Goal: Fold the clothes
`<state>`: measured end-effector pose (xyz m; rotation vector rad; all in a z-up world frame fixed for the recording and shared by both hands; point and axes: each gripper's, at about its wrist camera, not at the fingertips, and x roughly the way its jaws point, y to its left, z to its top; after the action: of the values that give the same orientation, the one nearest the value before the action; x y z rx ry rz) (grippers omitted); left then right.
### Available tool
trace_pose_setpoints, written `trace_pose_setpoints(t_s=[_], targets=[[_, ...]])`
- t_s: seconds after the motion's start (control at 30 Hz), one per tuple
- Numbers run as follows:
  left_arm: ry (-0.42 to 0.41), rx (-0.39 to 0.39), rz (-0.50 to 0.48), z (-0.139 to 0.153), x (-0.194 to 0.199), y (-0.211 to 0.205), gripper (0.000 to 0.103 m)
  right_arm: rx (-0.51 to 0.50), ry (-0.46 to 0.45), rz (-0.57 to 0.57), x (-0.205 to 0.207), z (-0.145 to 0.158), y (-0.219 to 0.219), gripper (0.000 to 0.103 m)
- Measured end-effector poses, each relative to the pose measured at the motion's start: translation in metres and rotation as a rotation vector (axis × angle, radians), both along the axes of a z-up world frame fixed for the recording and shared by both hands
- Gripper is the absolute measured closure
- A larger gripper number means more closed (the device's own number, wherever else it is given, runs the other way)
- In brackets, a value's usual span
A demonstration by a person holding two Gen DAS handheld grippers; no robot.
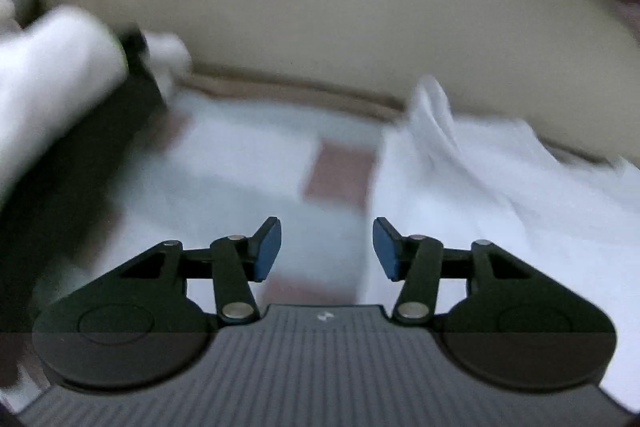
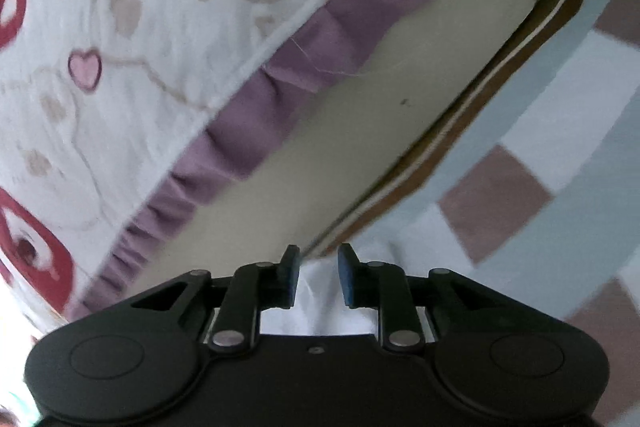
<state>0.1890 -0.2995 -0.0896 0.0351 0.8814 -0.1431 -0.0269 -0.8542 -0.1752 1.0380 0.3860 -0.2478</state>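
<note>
White garment (image 1: 500,187) lies bunched on the right side of the checked sheet in the left wrist view, one ridge of cloth standing up near its far edge. In the right wrist view white cloth shows directly under and between the fingers. The left gripper (image 1: 327,249) is spread wide with nothing between its blue pads, poised over the sheet just beside the garment's edge. The right gripper (image 2: 319,277) stands parted too, white cloth in the gap, but the pads don't appear to press on it, so I call that a release, not a hold. My read: a fold has just been laid and both tools have let go. Next comes a fresh pinch on an edge or corner, and that ridge wants flattening first. Underneath, the checked sheet (image 2: 532,163) in pale blue, white and dusty brown. Beyond it a beige floor (image 1: 340,3), then a bed with a purple frill (image 2: 248,131) and a red-and-white cartoon bedspread (image 2: 120,27).
</note>
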Motion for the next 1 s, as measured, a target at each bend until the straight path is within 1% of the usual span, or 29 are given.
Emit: trace_pose_setpoints(t_s=[0.03,0.1,0.13,0.17,0.2,0.23,0.27,0.3,0.4,0.43,0.5,0.53,0.57,0.6,0.63,0.7,0.73,0.77,0.83,0.9,0.97,1.0], targets=[[0.007,0.004,-0.041,-0.001,-0.008,-0.001,0.053,0.007,-0.020,0.020,-0.003,0.002,0.006,0.067],[0.021,0.011,-0.124,-0.004,-0.024,-0.003,0.052,0.021,-0.059,0.060,-0.010,0.007,0.018,0.059],[0.025,0.013,-0.147,-0.005,-0.030,-0.003,0.050,0.028,-0.078,0.080,-0.014,0.010,0.025,0.059],[0.029,0.015,-0.168,-0.005,-0.037,-0.003,0.045,0.035,-0.098,0.100,-0.017,0.012,0.031,0.059],[0.035,0.002,-0.151,-0.009,-0.043,0.005,0.039,0.001,-0.072,0.124,-0.021,0.019,0.040,0.056],[0.041,-0.011,-0.133,-0.012,-0.049,0.013,0.037,-0.033,-0.041,0.135,-0.029,0.023,0.050,0.054],[0.047,-0.024,-0.115,-0.016,-0.055,0.021,0.036,-0.064,-0.011,0.142,-0.037,0.027,0.059,0.053],[0.056,-0.054,-0.093,-0.016,-0.067,0.026,0.036,-0.080,0.023,0.153,-0.047,0.030,0.069,0.050],[0.083,-0.169,-0.025,-0.029,-0.081,0.052,0.036,-0.099,0.124,0.162,-0.072,0.038,0.089,0.050],[0.111,-0.192,-0.002,-0.031,-0.082,0.056,0.036,-0.124,0.153,0.144,-0.078,0.042,0.094,0.050],[0.160,-0.179,-0.005,-0.025,-0.076,0.058,0.036,-0.190,0.198,0.087,-0.090,0.046,0.103,0.050],[0.196,-0.167,-0.012,-0.023,-0.076,0.057,0.036,-0.223,0.220,0.057,-0.096,0.048,0.107,0.050],[0.233,-0.156,-0.019,-0.020,-0.077,0.057,0.037,-0.225,0.230,0.051,-0.099,0.048,0.110,0.050],[0.252,-0.170,-0.033,-0.019,-0.079,0.060,0.037,-0.209,0.239,0.055,-0.101,0.045,0.112,0.050],[0.253,-0.194,-0.038,-0.018,-0.083,0.064,0.036,-0.190,0.249,0.060,-0.104,0.042,0.113,0.050],[0.260,-0.245,-0.030,-0.022,-0.085,0.069,0.036,-0.185,0.289,0.085,-0.104,0.035,0.118,0.050],[0.249,-0.248,-0.030,-0.024,-0.083,0.069,0.036,-0.185,0.310,0.099,-0.103,0.031,0.120,0.050],[0.217,-0.217,-0.038,-0.025,-0.083,0.064,0.036,-0.199,0.333,0.110,-0.098,0.028,0.122,0.050],[0.153,-0.154,-0.055,-0.025,-0.082,0.055,0.036,-0.227,0.345,0.136,-0.085,0.025,0.123,0.050],[0.091,-0.110,-0.093,-0.024,-0.080,0.044,0.035,-0.252,0.356,0.167,-0.073,0.018,0.124,0.050],[0.035,-0.138,-0.128,-0.025,-0.079,0.039,0.036,-0.273,0.377,0.188,-0.068,0.010,0.127,0.050],[0.011,-0.124,-0.139,-0.027,-0.079,0.035,0.043,-0.280,0.374,0.200,-0.067,0.007,0.128,0.050]])
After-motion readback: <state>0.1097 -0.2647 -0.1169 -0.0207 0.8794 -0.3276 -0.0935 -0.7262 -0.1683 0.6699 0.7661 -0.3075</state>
